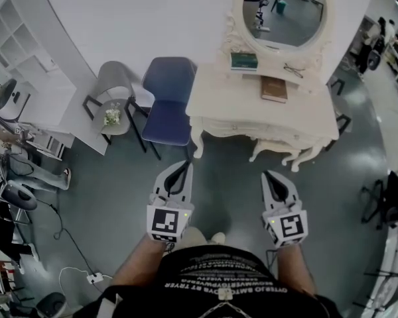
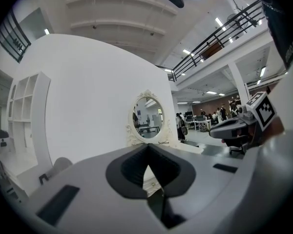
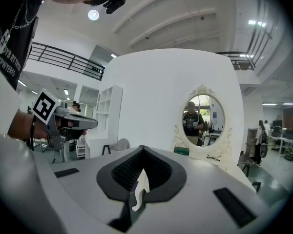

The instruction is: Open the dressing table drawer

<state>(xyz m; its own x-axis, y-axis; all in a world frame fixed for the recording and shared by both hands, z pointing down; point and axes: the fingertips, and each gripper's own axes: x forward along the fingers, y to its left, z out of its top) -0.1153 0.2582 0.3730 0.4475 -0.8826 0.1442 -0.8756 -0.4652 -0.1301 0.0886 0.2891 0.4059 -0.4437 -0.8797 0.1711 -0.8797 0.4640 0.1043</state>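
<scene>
Dressing table (image 1: 239,103) sits well ahead of both sets of fingers; can't really pick out its drawer from up top. Left gripper (image 1: 184,167) and right gripper (image 1: 270,177) are both pinched tight, holding nothing. My worry: arrive like that and they'll just bonk the front instead of catching a pull. Blue chair (image 1: 167,118) is ahead of the left fingers too, easy to clip. Yank hard and the book (image 1: 274,89) on the tabletop slides.
</scene>
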